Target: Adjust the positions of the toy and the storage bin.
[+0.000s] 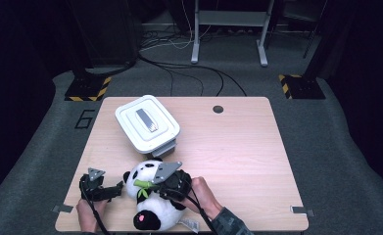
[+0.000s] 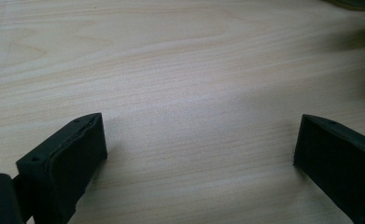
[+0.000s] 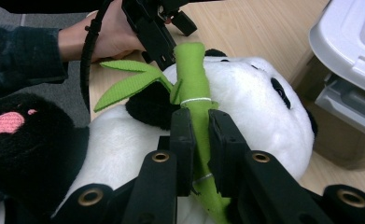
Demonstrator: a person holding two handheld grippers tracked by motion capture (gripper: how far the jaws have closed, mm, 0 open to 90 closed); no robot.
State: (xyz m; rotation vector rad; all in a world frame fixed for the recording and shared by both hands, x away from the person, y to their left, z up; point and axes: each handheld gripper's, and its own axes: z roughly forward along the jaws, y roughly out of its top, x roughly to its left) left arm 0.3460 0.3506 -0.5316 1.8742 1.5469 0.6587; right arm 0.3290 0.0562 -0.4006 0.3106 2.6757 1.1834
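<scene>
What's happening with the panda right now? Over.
Right gripper shut on the panda's green bamboo. Left gripper open over bare table. Panda lying near white box. Nothing blocking.

High cam overhead, gripper cams close, sharing table (image 1: 238, 147)

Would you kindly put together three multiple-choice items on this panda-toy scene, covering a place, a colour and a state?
1. Where does the white lidded box stand relative to the plush panda?
A. Farther from the person
B. Nearer the person
C. On top of it

2. What colour is the fabric bamboo stalk?
A. Red
B. Green
C. Blue

3. How does the right gripper stand?
A. Wide open over the bare table
B. Shut on the box's lid
C. Shut on the bamboo stalk

Key: 1 A, the high view shows the box beyond the panda; 2 B, the right gripper view shows it bright green; 3 C, its jaws press both sides of the stalk.
</scene>
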